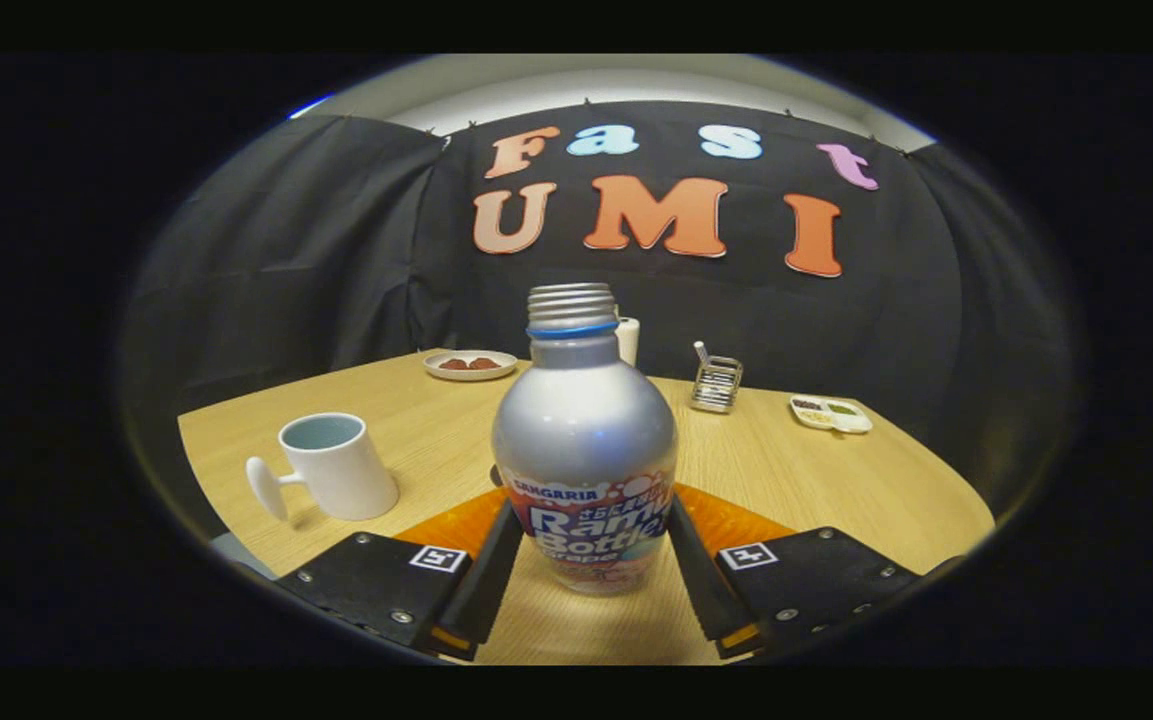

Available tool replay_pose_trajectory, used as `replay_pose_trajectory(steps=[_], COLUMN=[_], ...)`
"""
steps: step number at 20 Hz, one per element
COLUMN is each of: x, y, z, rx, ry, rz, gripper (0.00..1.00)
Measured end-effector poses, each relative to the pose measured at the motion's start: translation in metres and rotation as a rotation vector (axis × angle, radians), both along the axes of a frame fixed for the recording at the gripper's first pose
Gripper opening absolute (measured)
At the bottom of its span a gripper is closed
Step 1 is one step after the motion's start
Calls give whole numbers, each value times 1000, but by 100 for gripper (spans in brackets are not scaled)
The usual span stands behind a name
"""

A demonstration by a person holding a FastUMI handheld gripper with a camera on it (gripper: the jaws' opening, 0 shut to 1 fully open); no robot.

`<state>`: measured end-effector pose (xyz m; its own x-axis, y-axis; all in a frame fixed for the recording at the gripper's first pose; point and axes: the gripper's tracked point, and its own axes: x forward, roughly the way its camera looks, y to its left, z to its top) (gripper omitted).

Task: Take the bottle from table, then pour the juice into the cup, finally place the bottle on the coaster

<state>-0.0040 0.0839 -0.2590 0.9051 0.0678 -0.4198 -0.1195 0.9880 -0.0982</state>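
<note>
A silver bottle (584,450) with a printed label and a bare threaded neck with no cap stands upright between my fingers. My gripper (588,560) is shut on its lower body, one finger pressing on each side of the label. An orange coaster (441,525) lies on the wooden table (836,480) just behind the bottle, showing on both sides of it. Whether the bottle's base rests on the table or hangs just above it, I cannot tell. A white cup (336,465), empty as far as I see, stands to the left of the fingers with its handle pointing left.
At the back of the table are a white plate (469,364) with reddish pieces, a white cylinder (628,338) half hidden behind the bottle's neck, a small metal rack (716,385) and a little divided dish (831,413). Black cloth walls close in the table.
</note>
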Motion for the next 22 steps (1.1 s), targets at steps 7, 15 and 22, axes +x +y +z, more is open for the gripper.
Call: replay_pose_trajectory(steps=[7,15,22], x=[15,32,37], y=[13,36,48], z=[15,42,47], rx=[-362,-728,-960], ry=[-69,-208,-249], rz=[51,120,191], gripper=[74,74,74])
